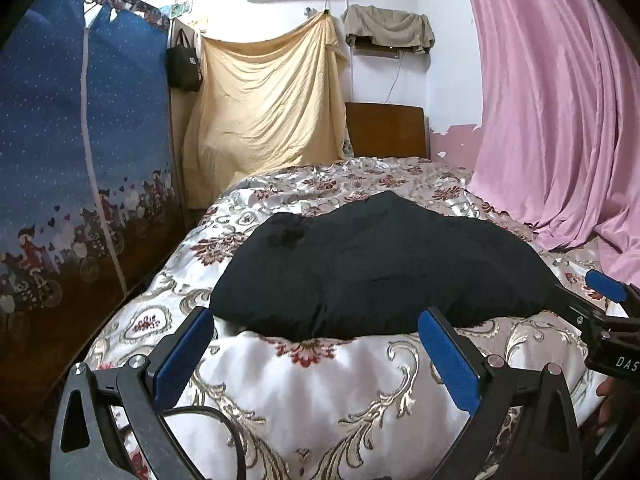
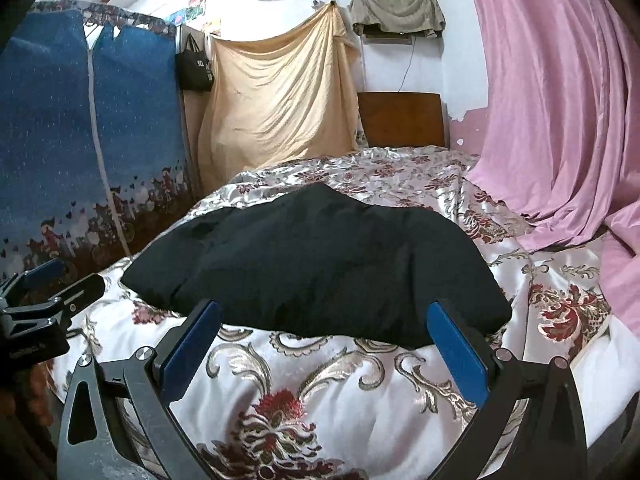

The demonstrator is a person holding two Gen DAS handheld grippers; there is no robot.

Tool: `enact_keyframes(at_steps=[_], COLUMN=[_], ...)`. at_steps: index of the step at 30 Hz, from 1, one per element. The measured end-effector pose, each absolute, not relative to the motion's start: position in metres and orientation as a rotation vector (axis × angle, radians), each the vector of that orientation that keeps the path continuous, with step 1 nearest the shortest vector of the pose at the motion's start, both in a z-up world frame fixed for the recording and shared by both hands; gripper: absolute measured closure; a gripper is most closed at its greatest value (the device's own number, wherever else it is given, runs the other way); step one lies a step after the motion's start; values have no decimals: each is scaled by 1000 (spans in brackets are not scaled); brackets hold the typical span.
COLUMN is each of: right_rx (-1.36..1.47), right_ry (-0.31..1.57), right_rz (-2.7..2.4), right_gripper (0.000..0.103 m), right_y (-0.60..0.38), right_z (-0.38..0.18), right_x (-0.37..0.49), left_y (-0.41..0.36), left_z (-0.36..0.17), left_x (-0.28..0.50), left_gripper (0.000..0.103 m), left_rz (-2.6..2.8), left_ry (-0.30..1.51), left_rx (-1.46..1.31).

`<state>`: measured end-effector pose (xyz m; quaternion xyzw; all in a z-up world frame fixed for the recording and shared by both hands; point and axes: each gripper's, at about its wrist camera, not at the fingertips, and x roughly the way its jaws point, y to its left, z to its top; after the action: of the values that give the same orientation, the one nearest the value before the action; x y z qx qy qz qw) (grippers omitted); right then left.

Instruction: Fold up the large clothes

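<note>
A black garment lies in a folded heap on the floral satin bedspread. It also shows in the right wrist view. My left gripper is open and empty, its blue pads just short of the garment's near edge. My right gripper is open and empty, its fingertips at the garment's near edge. The right gripper shows at the right edge of the left wrist view. The left gripper shows at the left edge of the right wrist view.
A blue fabric wardrobe stands along the left of the bed. A pink curtain hangs on the right and drapes onto the bedspread. A yellow sheet and a wooden headboard are at the far end.
</note>
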<state>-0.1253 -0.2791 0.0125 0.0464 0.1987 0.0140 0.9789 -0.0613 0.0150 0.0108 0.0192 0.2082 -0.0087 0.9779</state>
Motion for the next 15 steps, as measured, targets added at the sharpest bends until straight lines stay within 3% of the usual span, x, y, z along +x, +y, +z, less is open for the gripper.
enact_keyframes(at_steps=[15], right_rx=[121], right_ry=[406], right_rz=[23], right_gripper=[1], right_y=[-285], right_z=[7], right_x=[-128], left_y=[18], left_z=[7], left_x=[-66], left_gripper=[0], left_rz=[-9], left_ry=[420], left_rx=[31])
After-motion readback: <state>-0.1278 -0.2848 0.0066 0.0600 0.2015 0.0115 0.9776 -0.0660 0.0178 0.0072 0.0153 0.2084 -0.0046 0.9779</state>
